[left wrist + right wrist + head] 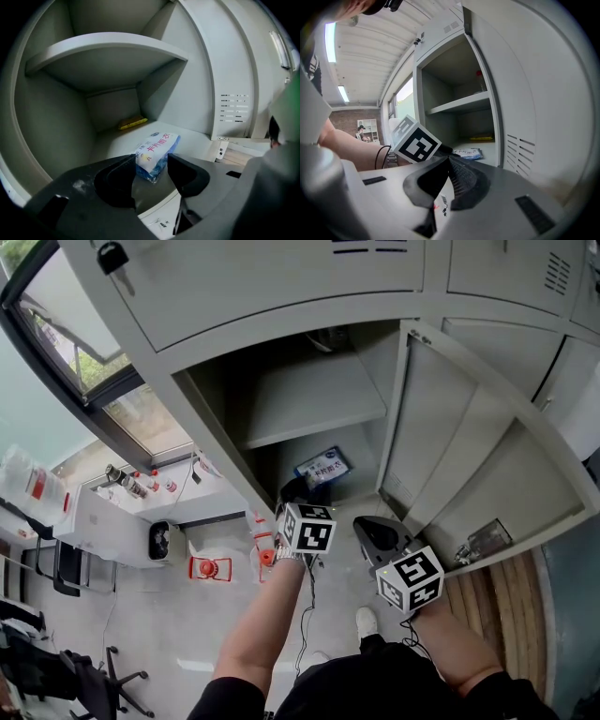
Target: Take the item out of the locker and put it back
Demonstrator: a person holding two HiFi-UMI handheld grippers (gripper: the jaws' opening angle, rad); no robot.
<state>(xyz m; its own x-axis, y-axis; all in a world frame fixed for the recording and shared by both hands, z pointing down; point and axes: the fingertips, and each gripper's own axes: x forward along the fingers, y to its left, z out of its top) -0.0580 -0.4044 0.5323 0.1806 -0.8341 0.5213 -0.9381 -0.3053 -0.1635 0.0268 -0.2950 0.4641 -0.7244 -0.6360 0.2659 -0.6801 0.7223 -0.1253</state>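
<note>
1. Daylight floods in through the window (80, 357) at the head view's left, and the floor (178, 634) is evenly bright.
2. The locker (47, 122) interior is dim, with soft shadow under its shelf (108, 43).
3. Both gripper views bulge fisheye, with black corners.
4. A ceiling strip light (330, 42) glares at the right gripper view's left, and the foreground is soft.

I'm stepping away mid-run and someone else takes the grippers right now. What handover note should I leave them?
Left gripper: open; the near end of the blue-and-white packet shows between its jaws, not gripped.
Right gripper: shut, empty, outside the locker beside its open door.
Things: the packet lies flat on the lower compartment floor, under the shelf; a yellow item lies at the back.
Done: unclear whether the packet has been out yet.
Left: if not, grip it, take it out, put it back.
</note>
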